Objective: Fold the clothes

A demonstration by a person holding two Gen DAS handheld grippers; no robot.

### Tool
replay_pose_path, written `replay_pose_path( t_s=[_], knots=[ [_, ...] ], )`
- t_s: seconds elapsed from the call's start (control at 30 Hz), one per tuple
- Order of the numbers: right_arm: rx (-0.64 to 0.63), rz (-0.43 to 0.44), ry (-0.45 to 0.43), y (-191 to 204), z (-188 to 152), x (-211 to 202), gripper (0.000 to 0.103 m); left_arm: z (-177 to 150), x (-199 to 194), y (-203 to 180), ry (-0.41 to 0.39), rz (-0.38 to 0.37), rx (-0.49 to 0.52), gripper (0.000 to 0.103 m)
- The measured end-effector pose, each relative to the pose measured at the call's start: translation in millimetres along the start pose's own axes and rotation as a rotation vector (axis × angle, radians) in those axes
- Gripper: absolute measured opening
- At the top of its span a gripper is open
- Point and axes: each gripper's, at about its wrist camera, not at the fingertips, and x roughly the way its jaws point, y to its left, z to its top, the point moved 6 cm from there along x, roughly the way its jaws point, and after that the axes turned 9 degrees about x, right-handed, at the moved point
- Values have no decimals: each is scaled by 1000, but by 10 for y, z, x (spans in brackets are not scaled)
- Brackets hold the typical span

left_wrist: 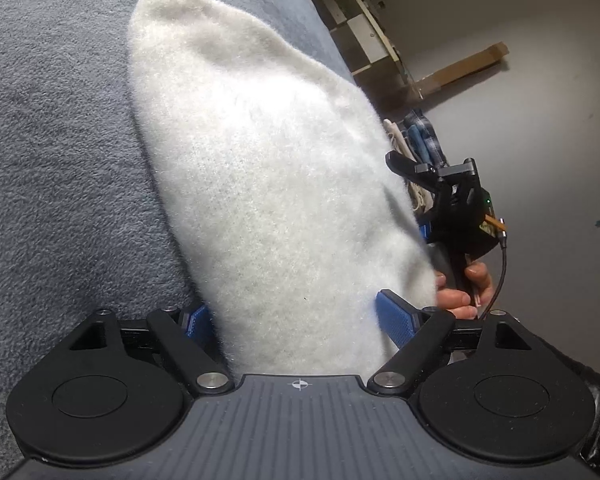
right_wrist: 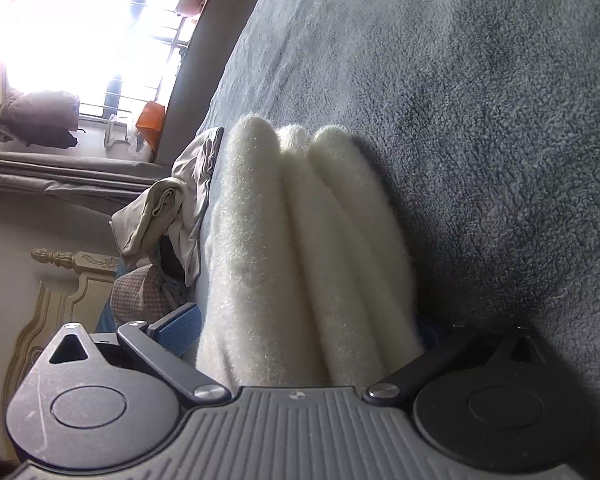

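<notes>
1. Left gripper (left_wrist: 300, 326): jaws spread wide on either side of a thick bundle of the white fleece garment (left_wrist: 260, 168), blue pads (left_wrist: 396, 322) against or just beside the fabric. Apparently clasping the bundle, though actual squeeze hard to confirm.
2. Right gripper (right_wrist: 304, 332): likewise set around the same garment (right_wrist: 300, 240), one blue pad (right_wrist: 178, 330) showing at the left flank, the other hidden in shadow behind the cloth. Seemingly grasping it too. Also visible from the left wrist view as a black tool (left_wrist: 456, 208) at the garment's right edge, held by a bare hand (left_wrist: 460, 288).
3. Location of the garment: lying on a grey-blue plush bedspread (right_wrist: 480, 120), stretching away from both sets of tongs.
4. Appearance: fuzzy, cream-white, thick pile. From the right wrist, three rounded parallel rolls of stacked layers; from the left wrist, a long tapering slab with a neat rounded far end.
5. Progress, as a judgement: well along. Several folds already stacked into a compact strip. Probably left: one last fold or a lift to a pile.
6. Farther out: crumpled beige clothing (right_wrist: 172, 208) at the bed's edge, possibly next in line; plaid fabric (left_wrist: 424, 136) on the floor side.
</notes>
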Motion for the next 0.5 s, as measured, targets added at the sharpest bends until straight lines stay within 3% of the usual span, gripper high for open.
replay_pose_path(
  t_s=[0.27,0.5],
  knots=[
    [-14,36,-37,283,-159,99,103,-36,-239,25,-38,14,21,77],
    [-23,46,17,567,-626,462,103,-21,-886,130,-117,83,29,77]
  ],
)
